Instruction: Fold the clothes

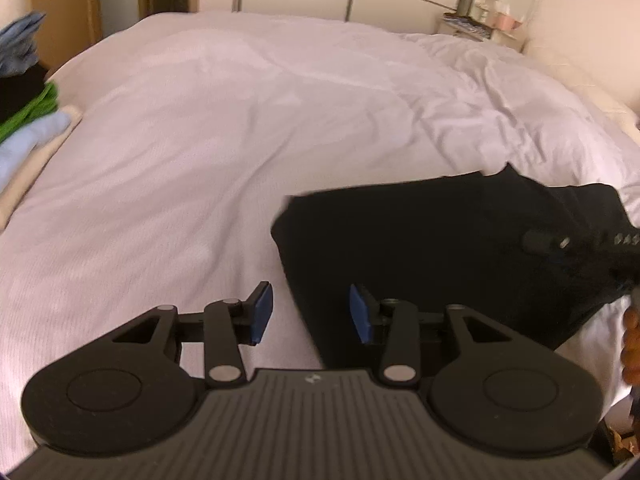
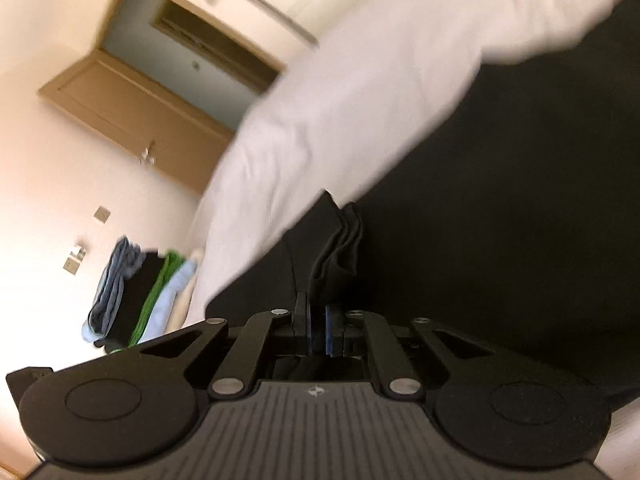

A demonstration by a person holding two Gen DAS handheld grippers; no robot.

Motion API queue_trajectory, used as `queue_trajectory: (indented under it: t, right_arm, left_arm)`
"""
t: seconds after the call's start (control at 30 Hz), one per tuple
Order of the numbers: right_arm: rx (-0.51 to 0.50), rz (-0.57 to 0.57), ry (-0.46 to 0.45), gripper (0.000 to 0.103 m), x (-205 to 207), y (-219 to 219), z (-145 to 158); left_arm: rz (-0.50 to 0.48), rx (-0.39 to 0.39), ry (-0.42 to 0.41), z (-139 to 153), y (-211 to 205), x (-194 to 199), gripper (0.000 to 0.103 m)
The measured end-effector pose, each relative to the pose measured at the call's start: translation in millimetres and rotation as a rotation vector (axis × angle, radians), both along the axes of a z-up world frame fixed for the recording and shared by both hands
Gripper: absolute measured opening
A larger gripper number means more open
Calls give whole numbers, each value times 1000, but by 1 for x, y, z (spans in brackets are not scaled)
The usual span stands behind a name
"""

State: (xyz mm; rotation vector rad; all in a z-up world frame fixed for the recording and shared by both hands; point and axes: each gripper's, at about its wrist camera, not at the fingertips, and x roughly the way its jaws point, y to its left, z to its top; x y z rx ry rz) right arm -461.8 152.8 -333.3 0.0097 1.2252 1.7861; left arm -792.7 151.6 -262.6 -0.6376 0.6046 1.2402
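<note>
A bedroom: a wide bed under a white duvet [image 1: 248,128], a padded headboard behind it, and a stack of folded clothes [image 1: 28,92] at the bed's left edge. In the left wrist view a black garment [image 1: 420,248] lies on the duvet at the lower right, already doubled into a rough rectangle with a straight left edge. The left gripper [image 1: 311,312] hovers over that edge, its blue pads spread wide and holding nothing. The right gripper [image 1: 580,248] comes in from the far right over the cloth.

The right wrist view is tilted and motion-blurred, with a wooden door [image 2: 132,108] and the same stack of folded clothes [image 2: 140,296] beyond. Here the right gripper [image 2: 318,328] is pinched on a bunched fold of the black garment [image 2: 500,200].

Judging by this, a fold is in progress: the right side is carrying an edge across. Next, that edge wants laying square, with the left gripper free to steady or smooth.
</note>
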Motion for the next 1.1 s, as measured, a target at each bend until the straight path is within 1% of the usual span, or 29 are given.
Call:
queue_trajectory:
  t: [0.07, 0.1, 0.17, 0.23, 0.33, 0.4, 0.43, 0.47, 0.57, 0.63, 0.73, 0.8, 0.93, 1.07, 1.1]
  right_arm:
    - [85, -80, -100, 6, 23, -12, 22]
    - [102, -126, -134, 6, 40, -17, 28]
    - [135, -217, -201, 7, 75, -27, 41]
    - [115, -309, -246, 7, 114, -34, 40]
    - [29, -403, -205, 7, 168, -34, 16]
    - [-25, -421, -129, 7, 189, -30, -5]
    - [-35, -417, -92, 6, 199, -29, -13]
    - [-21, -406, -85, 6, 202, -27, -14]
    - [74, -383, -138, 6, 206, -27, -4]
    - [158, -398, -185, 6, 216, -27, 11]
    - [157, -466, -275, 6, 243, -24, 14]
    - [155, -511, -336, 6, 262, -22, 15]
    - [168, -545, -362, 6, 276, -25, 13]
    - [181, -578, -387, 5, 291, -28, 11]
    - [166, -590, -379, 5, 296, -29, 7]
  left_arm:
    - [-43, 15, -7, 5, 4, 11, 41]
    - [-68, 19, -12, 8, 6, 18, 42]
    - [-124, 23, -11, 9, 13, 35, 44]
    - [-184, 15, 5, 7, 22, 57, 44]
    - [-279, -10, 27, -1, 36, 90, 45]
    - [-327, -32, 48, -7, 46, 108, 45]
    - [-342, -40, 62, -9, 52, 115, 45]
    - [-355, -46, 74, -11, 56, 122, 45]
    - [-368, -43, 93, -9, 66, 133, 45]
    - [-381, -30, 94, -5, 70, 140, 47]
    - [-421, -25, 85, -7, 75, 159, 50]
    - [-457, -39, 96, -16, 79, 176, 50]
    - [-508, -54, 136, -29, 85, 205, 50]
    - [-523, -51, 129, -31, 90, 214, 50]
    - [-524, -53, 133, -33, 90, 216, 50]
